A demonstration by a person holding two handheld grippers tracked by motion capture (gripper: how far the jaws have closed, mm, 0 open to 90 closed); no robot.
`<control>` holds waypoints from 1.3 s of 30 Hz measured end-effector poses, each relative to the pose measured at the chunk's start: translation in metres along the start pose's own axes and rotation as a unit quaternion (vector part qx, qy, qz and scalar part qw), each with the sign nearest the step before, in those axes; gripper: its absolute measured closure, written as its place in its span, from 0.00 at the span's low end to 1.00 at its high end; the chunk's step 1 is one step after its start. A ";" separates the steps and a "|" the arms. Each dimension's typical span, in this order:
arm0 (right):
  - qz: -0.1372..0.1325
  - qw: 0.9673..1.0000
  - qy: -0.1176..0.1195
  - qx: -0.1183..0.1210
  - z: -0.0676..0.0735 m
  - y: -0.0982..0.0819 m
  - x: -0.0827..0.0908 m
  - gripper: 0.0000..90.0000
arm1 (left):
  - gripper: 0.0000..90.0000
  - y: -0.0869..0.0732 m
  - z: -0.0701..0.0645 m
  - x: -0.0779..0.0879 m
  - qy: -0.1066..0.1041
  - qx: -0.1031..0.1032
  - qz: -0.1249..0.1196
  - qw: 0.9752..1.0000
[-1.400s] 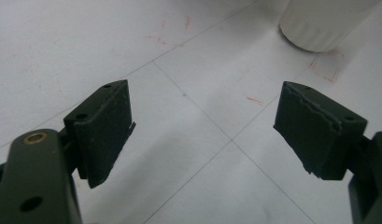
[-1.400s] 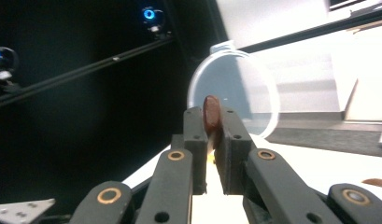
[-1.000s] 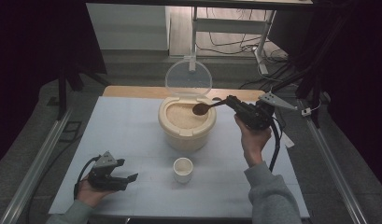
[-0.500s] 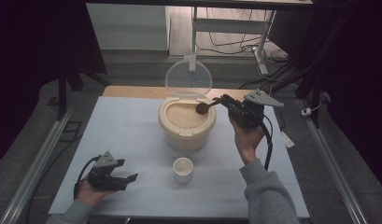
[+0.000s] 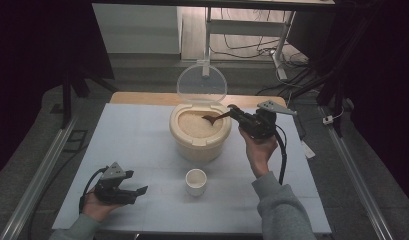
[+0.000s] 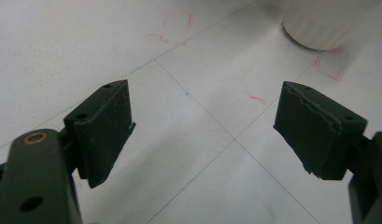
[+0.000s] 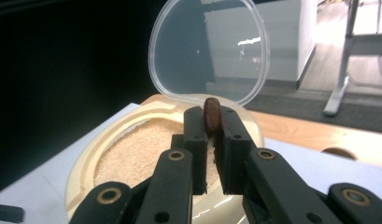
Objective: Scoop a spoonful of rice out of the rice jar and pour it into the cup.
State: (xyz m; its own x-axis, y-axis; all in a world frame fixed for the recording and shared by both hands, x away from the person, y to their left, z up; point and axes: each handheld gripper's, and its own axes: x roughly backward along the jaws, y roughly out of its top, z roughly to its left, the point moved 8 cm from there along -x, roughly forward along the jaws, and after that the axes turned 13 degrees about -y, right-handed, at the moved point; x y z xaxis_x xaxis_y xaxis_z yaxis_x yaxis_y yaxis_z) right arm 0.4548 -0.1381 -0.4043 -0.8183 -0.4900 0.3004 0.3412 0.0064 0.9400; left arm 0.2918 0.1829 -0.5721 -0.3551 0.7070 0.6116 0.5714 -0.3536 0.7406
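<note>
Brown wood showed between the jaws of the right claw (image 7: pixel 211 135), which was clenched on the handle of a wooden spoon (image 5: pixel 215 117). In the high view that claw (image 5: pixel 235 113) hung at the right rim of a cream rice container (image 5: pixel 199 142), and the spoon's bowl dipped onto the pale rice (image 5: pixel 192 124) inside. From the right gripper view the spoon handle (image 7: pixel 210 115) stood on edge between the pads, with the grain (image 7: pixel 132 156) spread below and to the left.

Behind the container its clear round lid (image 5: pixel 201 84) stood upright on its hinge, just past the spoon; in the right gripper view the lid (image 7: pixel 209 51) rose directly ahead of the claw.

A small white cup (image 5: pixel 196 181) stood on the counter (image 5: pixel 142 135) in front of the container, near it but apart, with nothing between the two.

Well to the left, near the front edge, the left claw (image 5: pixel 137 191) rested low on the counter in the person's hand, released, with its jaws wide apart and nothing between them. In the left gripper view, faint red marks and the cup's base (image 6: pixel 326 25) lay beyond that claw (image 6: pixel 205 135).
</note>
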 end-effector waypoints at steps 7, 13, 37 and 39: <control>0.017 0.996 0.023 -0.080 -0.005 -0.010 -0.010 0.92 | 0.21 0.000 0.000 0.000 0.000 0.000 0.000 1.000; 0.022 0.993 0.028 -0.115 -0.010 -0.012 -0.012 0.92 | 0.21 0.000 0.000 -0.001 0.000 0.000 0.002 1.000; 0.040 0.968 0.057 -0.242 -0.023 -0.017 -0.008 0.93 | 0.21 0.000 0.001 -0.001 0.001 -0.001 0.002 1.000; 0.041 0.967 0.056 -0.245 -0.024 -0.017 -0.008 0.93 | 0.21 0.000 0.000 -0.001 0.001 -0.002 0.002 1.000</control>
State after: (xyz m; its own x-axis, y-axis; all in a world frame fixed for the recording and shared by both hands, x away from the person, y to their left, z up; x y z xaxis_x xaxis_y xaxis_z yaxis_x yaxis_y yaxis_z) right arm 0.4665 -0.1554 -0.4268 -0.7329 -0.5973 0.3258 0.6041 -0.3509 0.7155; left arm 0.2921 0.1827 -0.5729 -0.3533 0.7045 0.6156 0.5699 -0.3598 0.7388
